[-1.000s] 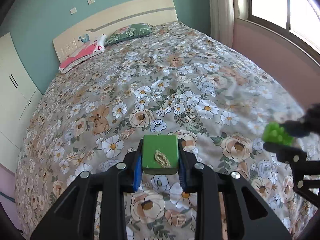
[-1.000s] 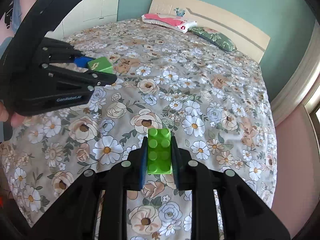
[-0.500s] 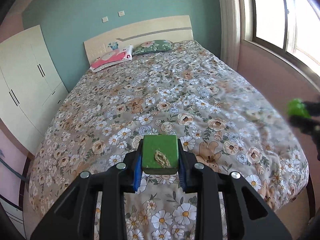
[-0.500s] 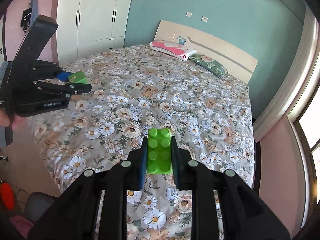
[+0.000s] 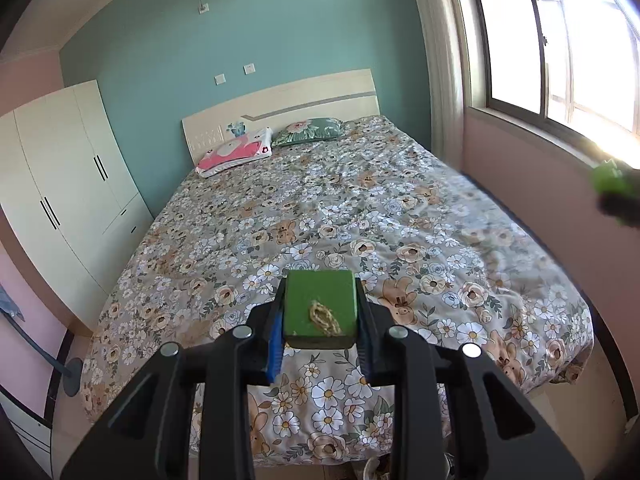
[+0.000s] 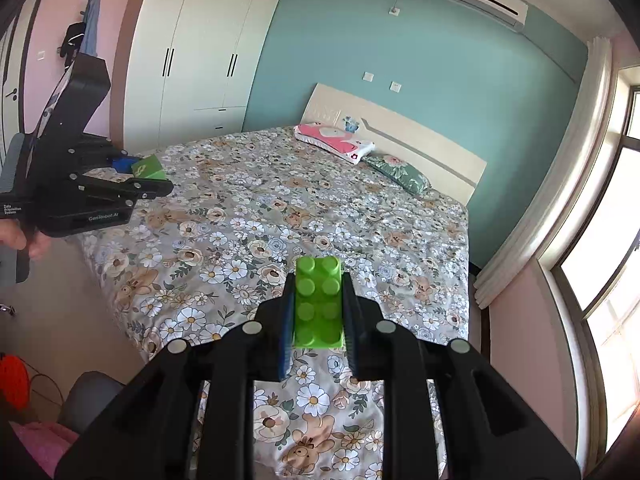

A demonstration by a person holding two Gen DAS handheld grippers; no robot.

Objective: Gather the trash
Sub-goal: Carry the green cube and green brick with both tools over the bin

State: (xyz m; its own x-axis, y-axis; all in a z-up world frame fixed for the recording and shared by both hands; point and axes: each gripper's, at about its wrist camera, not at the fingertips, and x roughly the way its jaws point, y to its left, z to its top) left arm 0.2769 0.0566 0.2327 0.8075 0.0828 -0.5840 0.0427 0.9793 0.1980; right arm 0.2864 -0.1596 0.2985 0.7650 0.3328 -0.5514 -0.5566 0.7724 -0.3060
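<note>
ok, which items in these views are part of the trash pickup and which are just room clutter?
Job:
- dark green square block with a tan scuff, in the left gripper
- lime green studded toy brick, in the right gripper

Just there:
- pink and white pillow
- green floral pillow
- floral bedspread

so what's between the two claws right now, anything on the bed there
Only bare floral bedspread. The right wrist view shows it between the left claw with its green block and the right claw holding the green brick.
</note>
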